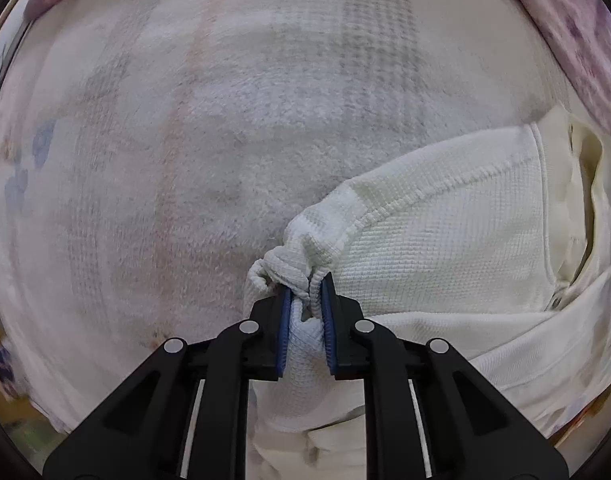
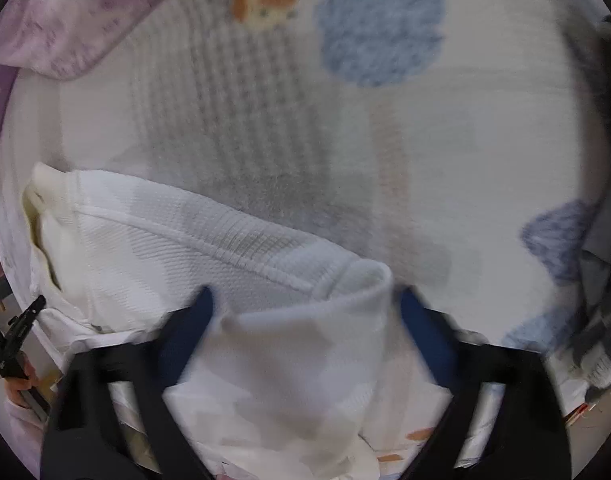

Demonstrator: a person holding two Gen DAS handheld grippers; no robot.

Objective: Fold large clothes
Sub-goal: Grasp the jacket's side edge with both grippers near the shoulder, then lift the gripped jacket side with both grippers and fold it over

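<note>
A white waffle-knit garment (image 1: 445, 240) lies on a pale fleece blanket (image 1: 225, 120) with faint checks. In the left wrist view my left gripper (image 1: 307, 284) points straight down and is shut on a bunched corner of the garment's hem, the cloth pinched between the blue pads. In the blurred right wrist view the same garment (image 2: 165, 248) shows a folded corner rising between the jaws of my right gripper (image 2: 305, 300). Those jaws stand apart, with a gap on each side of the cloth. The lower part of the garment is hidden behind both grippers.
The blanket (image 2: 425, 140) carries blue cloud shapes and an orange-and-yellow figure. A pink and purple floral fabric (image 1: 565, 40) (image 2: 65, 20) borders it at the far side. A grey cloth (image 2: 601, 280) lies at the right edge. A hand holds a black tool (image 2: 17, 340) at the left edge.
</note>
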